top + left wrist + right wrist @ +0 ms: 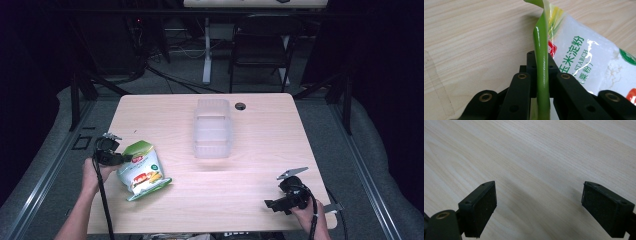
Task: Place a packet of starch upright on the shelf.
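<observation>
Table point(260, 200) of pale wood carries a clear plastic bin point(213, 129) at its middle. Starch bag point(142, 170) lies near the left edge, its green seam pinched by the left gripper point(541, 82). The right gripper point(539, 207) hovers spread wide, holding nothing. Such a thin pinch may slip if the bag swings.

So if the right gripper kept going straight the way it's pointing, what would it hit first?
Probably nothing but bare table. The right gripper is open and points left across the wood; the starch bag lies roughly that way, far off, though alignment is unclear.
</observation>
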